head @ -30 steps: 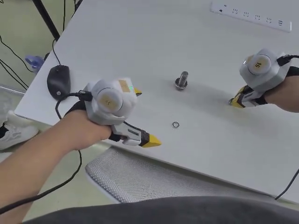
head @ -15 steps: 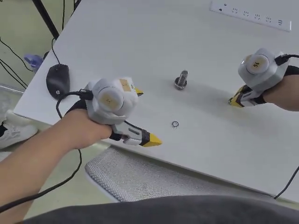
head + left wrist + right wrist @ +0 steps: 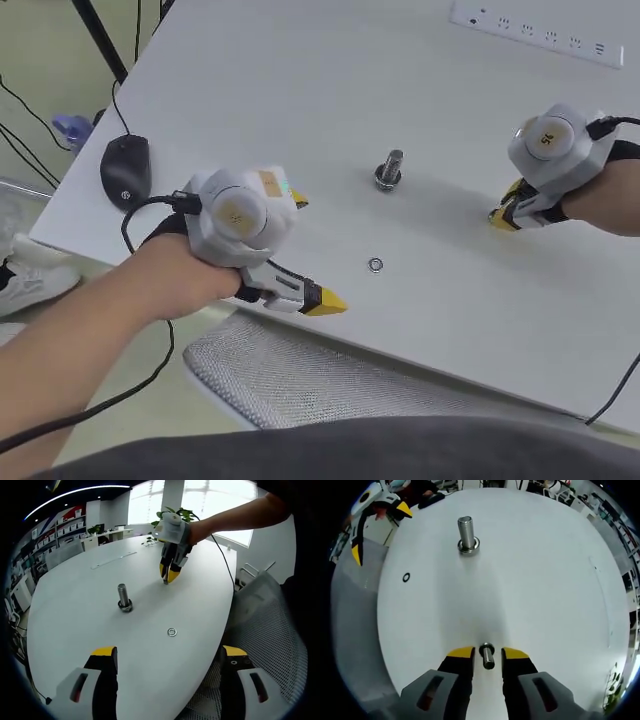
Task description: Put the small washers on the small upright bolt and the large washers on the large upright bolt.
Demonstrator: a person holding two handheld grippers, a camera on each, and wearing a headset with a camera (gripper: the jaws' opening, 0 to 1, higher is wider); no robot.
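Silver small washer (image 3: 375, 265) loose on white desk (image 3: 300, 80), judged next pickup for wide-open left gripper (image 3: 169, 654); right gripper (image 3: 503, 217) straddles small upright steel bolt (image 3: 487, 659), clamping unclear.

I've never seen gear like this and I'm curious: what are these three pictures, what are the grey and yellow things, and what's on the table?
No robot here: a person holds a pair of two-jaw grippers. One picture comes from a headset camera looking down at the white table. The two round ones come from cameras riding on the grippers. On the table stand a large upright bolt and a small upright bolt. A loose washer lies flat nearby, plus a computer mouse and a power strip. The left gripper is open and empty. The right gripper has its jaws either side of the small bolt, slim gaps showing, so it seems to grip nothing.
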